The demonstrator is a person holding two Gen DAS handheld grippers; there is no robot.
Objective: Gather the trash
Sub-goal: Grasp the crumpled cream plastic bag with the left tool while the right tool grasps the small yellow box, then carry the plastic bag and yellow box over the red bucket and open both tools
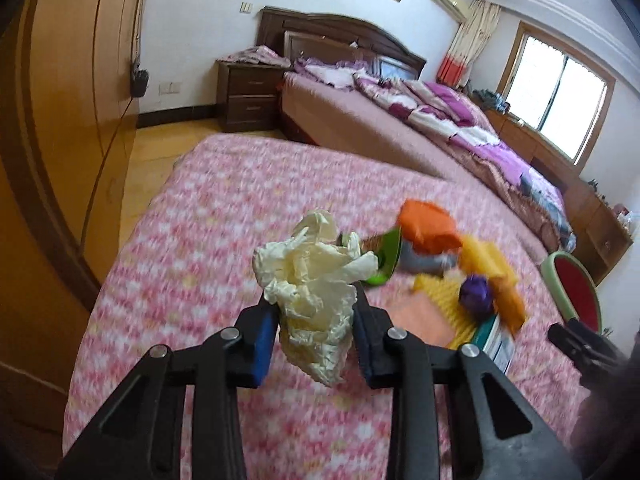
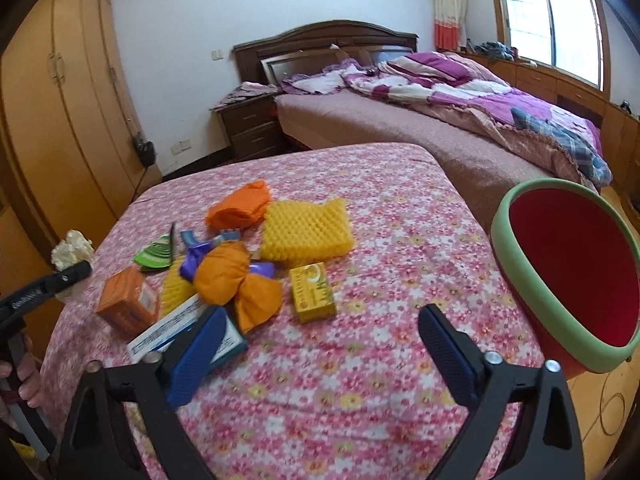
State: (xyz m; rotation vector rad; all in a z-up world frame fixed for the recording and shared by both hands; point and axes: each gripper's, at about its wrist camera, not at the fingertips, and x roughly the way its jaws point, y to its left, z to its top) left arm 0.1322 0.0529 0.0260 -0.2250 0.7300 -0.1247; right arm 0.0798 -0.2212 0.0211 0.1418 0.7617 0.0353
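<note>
My left gripper is shut on a crumpled cream tissue and holds it above the pink floral tablecloth. The tissue also shows at the left of the right wrist view, in the left gripper. My right gripper is open and empty, low over the cloth near the table's front. A red bin with a green rim stands at the table's right edge, also seen in the left wrist view. Trash lies mid-table: orange wrappers, a yellow foam pad, a yellow box.
An orange box, a green packet, a purple wrapper and a blue-white carton lie at the table's left. A bed stands behind, a nightstand beside it, a wardrobe at left.
</note>
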